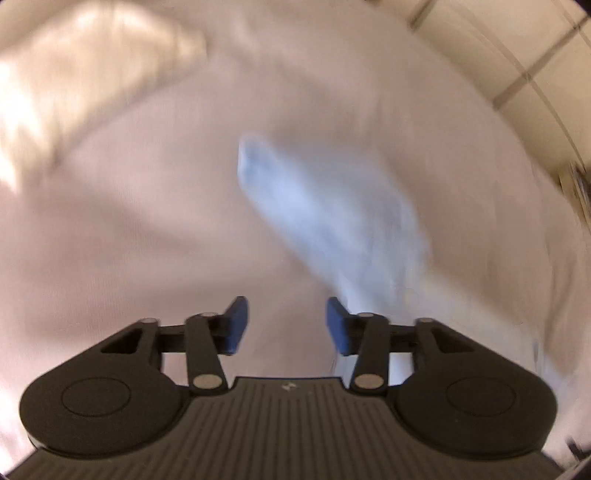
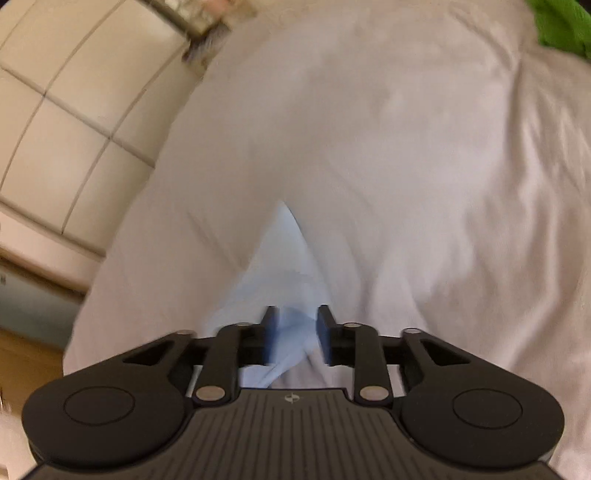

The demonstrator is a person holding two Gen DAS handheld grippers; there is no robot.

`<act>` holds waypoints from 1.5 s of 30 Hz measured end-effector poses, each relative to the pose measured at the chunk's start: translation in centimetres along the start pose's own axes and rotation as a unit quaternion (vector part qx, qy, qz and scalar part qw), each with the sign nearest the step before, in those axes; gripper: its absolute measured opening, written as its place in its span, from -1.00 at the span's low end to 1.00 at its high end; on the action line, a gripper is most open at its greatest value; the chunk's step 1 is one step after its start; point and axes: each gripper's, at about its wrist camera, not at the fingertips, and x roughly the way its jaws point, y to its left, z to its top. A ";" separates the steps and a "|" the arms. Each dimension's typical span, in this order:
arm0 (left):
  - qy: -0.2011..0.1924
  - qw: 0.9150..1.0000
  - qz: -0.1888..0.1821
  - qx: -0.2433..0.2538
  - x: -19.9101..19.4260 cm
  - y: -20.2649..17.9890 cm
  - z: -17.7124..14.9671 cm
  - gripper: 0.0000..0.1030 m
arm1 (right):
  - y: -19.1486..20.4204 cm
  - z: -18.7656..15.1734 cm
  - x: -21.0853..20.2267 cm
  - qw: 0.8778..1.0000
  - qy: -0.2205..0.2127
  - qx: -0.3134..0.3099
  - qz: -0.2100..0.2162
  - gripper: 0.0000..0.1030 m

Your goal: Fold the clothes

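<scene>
Progress: early or mid-fold, hard to place. One pale blue garment (image 2: 284, 258) lies on a bed sheet (image 2: 406, 166), white to pinkish, that fills most of both views. In the right wrist view the garment runs out from under the tool and tapers to a point on the far side; whether that point is a folded corner or just a loose end I cannot tell. No neat stack or finished rectangle shows anywhere.

Left hand-held gripper (image 1: 286, 325): jaws spread, nothing between the blue pads, only sheet beneath. The garment (image 1: 325, 214) in this view is a blurred blue streak to the right and farther off, passing close by the right pad; contact there is probably none, but the blur makes this unsure.

Right hand-held gripper (image 2: 297, 334): jaws spread, blue cloth lying in the gap, pads not pressing it as far as the view shows. So the garment reads as released on the bed, not held.

Left to do: judged from this, at least further folds and squaring up.

Count:
- garments in blue: one
- green cloth (image 2: 561, 26), far right corner: one, unfolded or not, cannot say
- grippers: two
- tiled floor (image 2: 66, 110) on the left beyond the bed edge
</scene>
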 end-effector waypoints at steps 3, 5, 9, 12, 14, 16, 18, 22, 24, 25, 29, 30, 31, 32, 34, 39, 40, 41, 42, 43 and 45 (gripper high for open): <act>0.069 0.997 -0.031 -0.004 1.1 0.4 -6.0 -0.07 | -1.7 -4.4 0.6 0.997 0.071 -0.007 0.001 0.33; 0.100 0.993 -0.052 -0.021 1.5 0.8 -9.0 -0.03 | -3.1 -7.6 1.1 0.992 0.125 0.002 0.008 0.32; 0.108 0.991 -0.072 -0.043 1.9 1.5 -11.1 0.20 | -5.4 -11.1 2.3 0.982 0.188 0.026 0.023 0.33; 0.096 0.991 -0.082 -0.051 2.4 2.2 -11.5 0.23 | -6.2 -11.8 3.0 0.979 0.198 0.020 0.034 0.33; 0.090 0.990 -0.093 -0.059 2.9 2.3 -11.8 0.23 | -7.0 -12.0 3.9 0.977 0.208 0.022 0.041 0.33; 0.086 0.989 -0.104 -0.057 3.6 1.8 -12.0 0.09 | -7.5 -12.4 4.5 0.975 0.214 0.026 0.049 0.32; 0.088 0.989 -0.110 -0.049 3.9 0.7 -11.7 -0.63 | -7.2 -12.7 4.8 0.973 0.224 0.014 0.059 -0.15; 0.033 0.989 -0.143 -0.005 -0.9 -1.7 -10.8 -0.88 | -5.3 -12.8 3.5 0.970 0.228 -0.037 0.071 -0.81; -0.020 0.986 -0.166 0.019 -5.5 -1.9 -10.2 -0.88 | -4.0 -12.0 0.6 0.972 0.200 -0.049 0.114 -0.83; -0.043 0.985 -0.166 0.031 -7.7 -1.7 -10.1 -0.88 | -3.2 -11.5 -1.0 0.970 0.190 -0.055 0.138 -0.83; -0.078 0.985 -0.139 0.067 -12.8 0.2 -11.8 -0.87 | -2.0 -11.2 -8.1 0.957 0.178 -0.095 0.210 -0.85; -0.068 0.988 -0.119 0.073 -12.6 0.1 -13.4 -0.88 | -2.8 -12.4 -8.4 0.957 0.191 -0.095 0.197 -0.85; -0.056 0.991 -0.099 0.075 -12.1 0.5 -15.1 -0.88 | -3.7 -13.6 -8.6 0.957 0.206 -0.095 0.181 -0.85; -0.042 0.993 -0.080 0.071 -11.3 1.4 -17.0 -0.87 | -4.5 -14.8 -8.7 0.957 0.219 -0.095 0.165 -0.86; -0.006 0.998 -0.033 0.053 -8.9 3.5 -20.6 -0.87 | -6.2 -17.2 -9.1 0.955 0.247 -0.095 0.133 -0.86; 0.070 0.993 0.075 0.050 -5.0 5.6 -25.3 -0.61 | -10.3 -21.4 -7.3 0.941 0.314 -0.125 0.019 -0.84; 0.075 0.991 0.093 0.053 -5.0 5.3 -25.4 -0.47 | -10.4 -21.5 -7.2 0.936 0.324 -0.135 -0.001 -0.81; 0.079 0.989 0.109 0.061 -5.3 4.9 -25.3 -0.45 | -10.3 -21.5 -7.1 0.931 0.335 -0.145 -0.020 -0.65; 0.079 0.986 0.124 0.079 -5.9 4.1 -25.1 -0.48 | -9.8 -21.2 -7.2 0.926 0.334 -0.169 -0.040 -0.53; 0.076 0.982 0.137 0.101 -6.5 3.3 -24.9 -0.51 | -9.1 -20.7 -7.5 0.925 0.325 -0.190 -0.048 -0.46; 0.058 0.980 0.127 0.145 -7.9 1.2 -24.1 -0.52 | -7.5 -19.7 -8.1 0.922 0.304 -0.231 -0.060 -0.25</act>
